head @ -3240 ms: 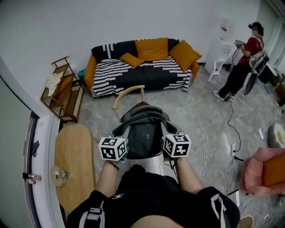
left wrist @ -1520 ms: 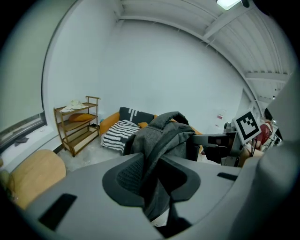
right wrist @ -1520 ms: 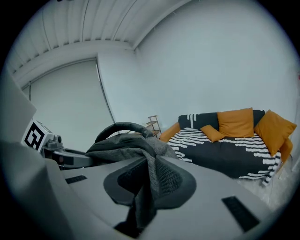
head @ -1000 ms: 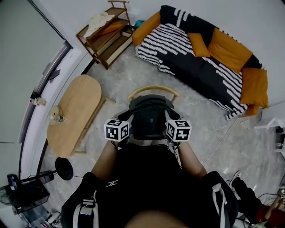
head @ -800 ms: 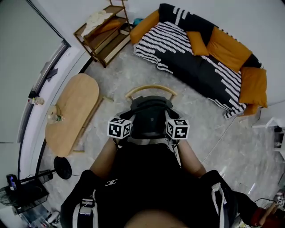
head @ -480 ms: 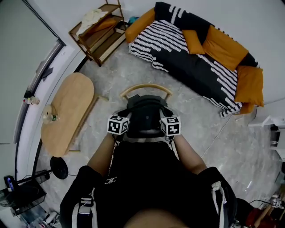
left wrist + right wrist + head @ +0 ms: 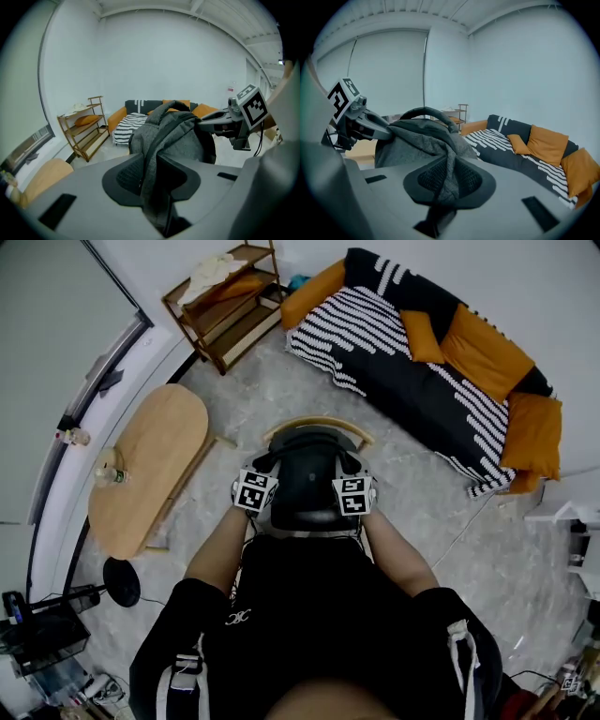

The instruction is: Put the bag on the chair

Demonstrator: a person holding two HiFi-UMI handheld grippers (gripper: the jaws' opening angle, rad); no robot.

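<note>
A dark grey backpack (image 7: 305, 474) hangs between my two grippers, over the seat of a chair whose curved wooden backrest (image 7: 319, 422) shows just beyond it. My left gripper (image 7: 257, 491) is shut on the bag's left side fabric (image 7: 159, 154). At the bag's right side my right gripper (image 7: 352, 495) is shut on a fold of grey cloth (image 7: 449, 173). In the left gripper view the right gripper (image 7: 206, 124) reaches into the bag (image 7: 176, 136) from the right. In the right gripper view the left gripper (image 7: 379, 130) holds the bag (image 7: 417, 138) from the left. The chair seat is hidden under the bag.
An oval wooden table (image 7: 150, 460) with a bottle (image 7: 108, 474) stands left of the chair. A black striped sofa (image 7: 412, 362) with orange cushions lies beyond, and a wooden shelf (image 7: 220, 292) at the back left. A round black stand base (image 7: 120, 581) sits near my left.
Both grippers have carried the bag forward, closer to the chair's backrest, and the marker cubes stand a little nearer each other. Both grips on the bag are unchanged.
</note>
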